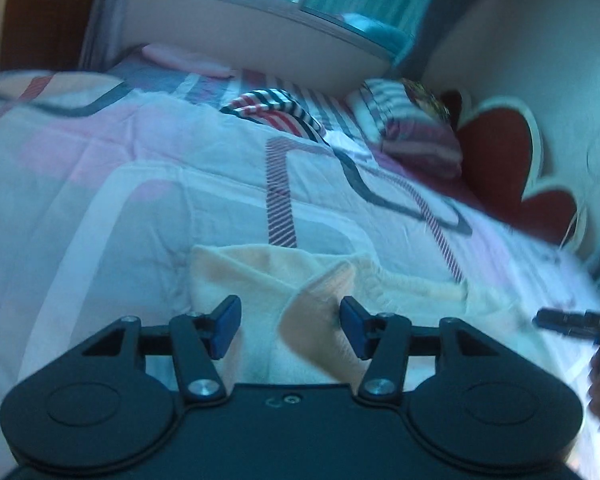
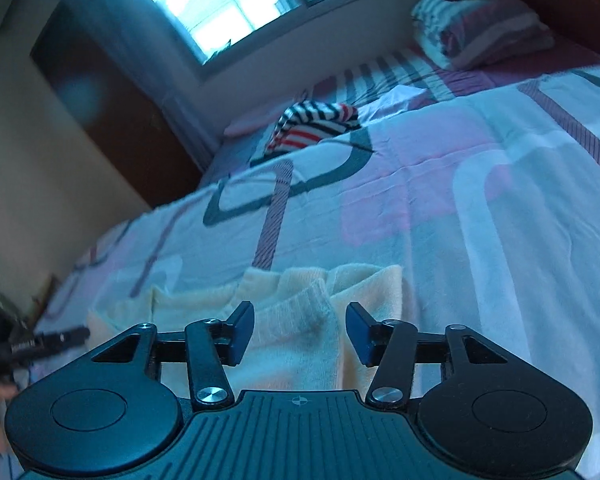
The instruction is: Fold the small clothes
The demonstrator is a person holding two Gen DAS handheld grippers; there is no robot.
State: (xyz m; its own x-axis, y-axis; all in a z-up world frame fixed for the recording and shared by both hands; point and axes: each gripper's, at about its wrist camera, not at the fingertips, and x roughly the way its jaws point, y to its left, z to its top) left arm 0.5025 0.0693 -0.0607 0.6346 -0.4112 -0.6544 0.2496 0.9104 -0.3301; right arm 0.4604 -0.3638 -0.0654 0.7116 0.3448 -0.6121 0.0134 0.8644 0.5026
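1. Looking along the left tongs (image 1: 290, 328), we find the blue pads (image 1: 225, 330) parted, gripping nothing.
2. We see the small cream knitted garment (image 1: 300, 280) lying on the pink-and-white patterned bed cover (image 1: 140, 168), partly folded, directly beneath both tools.
3. We note the right tongs (image 2: 300, 332) likewise parted, with a ribbed cuff (image 2: 296, 320) between the pads, unpressed.
4. We locate a red, white and navy striped cloth (image 2: 316, 124) well apart, near the pillow (image 2: 480, 28).
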